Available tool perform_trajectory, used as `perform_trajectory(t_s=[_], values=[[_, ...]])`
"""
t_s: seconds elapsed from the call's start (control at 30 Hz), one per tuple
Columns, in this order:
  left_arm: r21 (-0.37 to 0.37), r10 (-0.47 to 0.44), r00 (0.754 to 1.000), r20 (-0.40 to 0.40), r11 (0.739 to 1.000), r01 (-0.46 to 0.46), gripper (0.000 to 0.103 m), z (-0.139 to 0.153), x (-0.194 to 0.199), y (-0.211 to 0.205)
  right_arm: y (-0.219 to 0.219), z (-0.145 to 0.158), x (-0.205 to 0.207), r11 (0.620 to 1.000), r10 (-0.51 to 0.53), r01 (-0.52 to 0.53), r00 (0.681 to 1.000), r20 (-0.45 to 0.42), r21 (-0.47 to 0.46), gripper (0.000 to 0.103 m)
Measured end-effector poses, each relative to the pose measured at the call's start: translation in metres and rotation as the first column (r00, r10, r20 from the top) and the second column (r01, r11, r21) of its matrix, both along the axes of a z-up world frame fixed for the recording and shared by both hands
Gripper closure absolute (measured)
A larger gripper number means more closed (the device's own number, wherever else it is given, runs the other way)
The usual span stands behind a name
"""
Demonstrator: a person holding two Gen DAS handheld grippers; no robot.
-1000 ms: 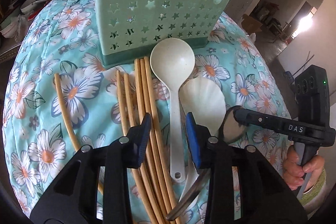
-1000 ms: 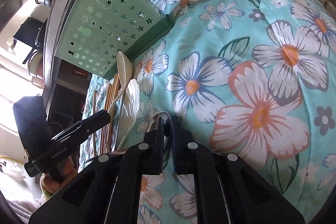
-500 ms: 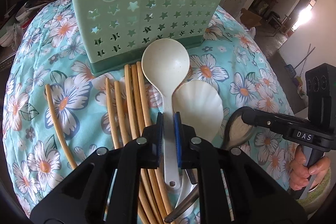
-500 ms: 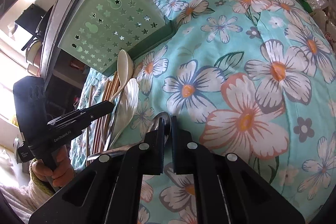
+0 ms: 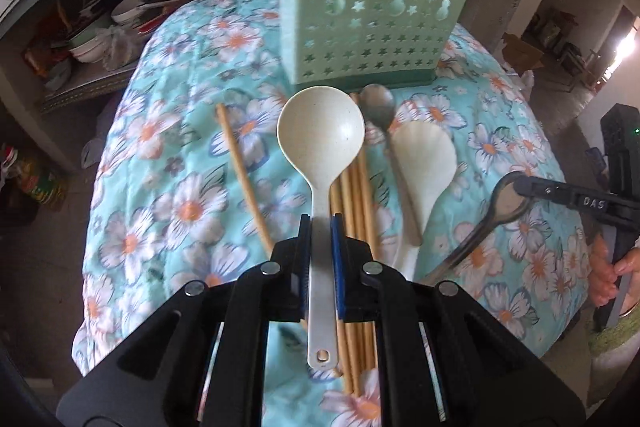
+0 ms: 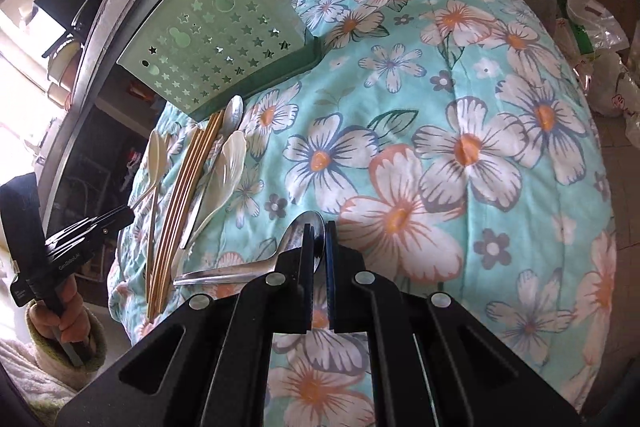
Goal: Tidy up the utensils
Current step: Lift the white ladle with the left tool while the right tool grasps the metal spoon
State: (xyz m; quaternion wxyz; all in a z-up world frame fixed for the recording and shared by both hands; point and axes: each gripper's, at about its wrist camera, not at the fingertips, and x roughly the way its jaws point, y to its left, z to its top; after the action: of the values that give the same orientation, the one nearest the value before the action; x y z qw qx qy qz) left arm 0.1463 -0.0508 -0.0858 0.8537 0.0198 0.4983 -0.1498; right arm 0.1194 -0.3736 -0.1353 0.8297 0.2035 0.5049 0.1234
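**Mia:** What is the left gripper [image 5: 320, 227] doing?

**Ben:** Its two blue pads are squeezed onto the thin handle of the big white ladle [image 5: 321, 143]. The round bowl of the ladle sticks out in front. It sits above the bundle of wooden chopsticks [image 5: 354, 203].

**Mia:** And the right gripper [image 6: 319, 231]?

**Ben:** Its pads are almost shut. They pinch the bowl of a metal spoon [image 6: 256, 265]. The spoon's handle points off to the left, over the flowery blue cloth [image 6: 460, 155].

**Mia:** Where do the spoons go?

**Ben:** There is a green holder [image 5: 374, 23] with star holes. It stands at the far end of the cloth, past the ladle. I cannot see inside it.

**Mia:** What else lies on the cloth?

**Ben:** One chopstick [image 5: 244, 179] lies alone, to the left of the bundle. A second metal spoon [image 5: 380, 111] lies just in front of the holder. A white shell-shaped scoop [image 5: 424, 163] is right beside it. From the right wrist view, the scoop and the chopsticks lie side by side, left of the gripper.

**Mia:** Is the ladle touching the cloth?

**Ben:** I cannot tell for sure.
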Motion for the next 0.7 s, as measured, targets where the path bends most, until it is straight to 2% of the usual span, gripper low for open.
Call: perform_trajectory(t_s=[0.1,0.2,0.23,0.3,0.33,0.47,0.57,0.7], values=[[0.015,0.088,0.995,-0.037,0.996,-0.087,0.094,-0.008,-0.015,0.025,0.000,0.008,0.000,0.998,0.008,-0.007,1.000,0.011,-0.066,0.098],[0.001,0.121,0.991,-0.057,0.993,-0.121,0.093,-0.018,-0.027,0.033,0.008,0.013,0.006,0.993,0.009,-0.006,1.000,0.029,-0.115,0.097],[-0.012,0.114,0.991,-0.063,0.993,-0.115,0.090,-0.020,-0.030,0.033,0.010,0.013,0.009,0.992,0.007,-0.003,0.999,0.032,-0.126,0.097],[-0.043,0.086,0.994,-0.060,0.995,-0.089,0.074,-0.019,-0.035,0.033,0.014,0.012,0.015,0.989,0.008,-0.002,0.999,0.037,-0.149,0.096],[-0.057,0.072,0.996,-0.049,0.996,-0.075,0.072,-0.017,-0.036,0.030,0.015,0.012,0.019,0.987,0.006,0.000,0.999,0.038,-0.160,0.096],[-0.110,0.062,0.998,0.029,0.992,-0.059,0.070,0.002,-0.025,0.038,0.016,0.010,0.026,0.986,-0.004,0.012,0.999,0.046,-0.166,0.096],[-0.090,0.049,0.995,0.082,0.995,-0.042,0.070,0.014,-0.002,0.043,0.013,0.008,0.028,0.990,-0.017,0.024,0.999,0.047,-0.142,0.096],[-0.068,-0.050,0.998,0.045,0.996,0.053,0.070,0.014,0.030,0.037,0.012,0.006,0.032,0.991,-0.024,0.029,0.999,0.047,-0.129,0.096]])
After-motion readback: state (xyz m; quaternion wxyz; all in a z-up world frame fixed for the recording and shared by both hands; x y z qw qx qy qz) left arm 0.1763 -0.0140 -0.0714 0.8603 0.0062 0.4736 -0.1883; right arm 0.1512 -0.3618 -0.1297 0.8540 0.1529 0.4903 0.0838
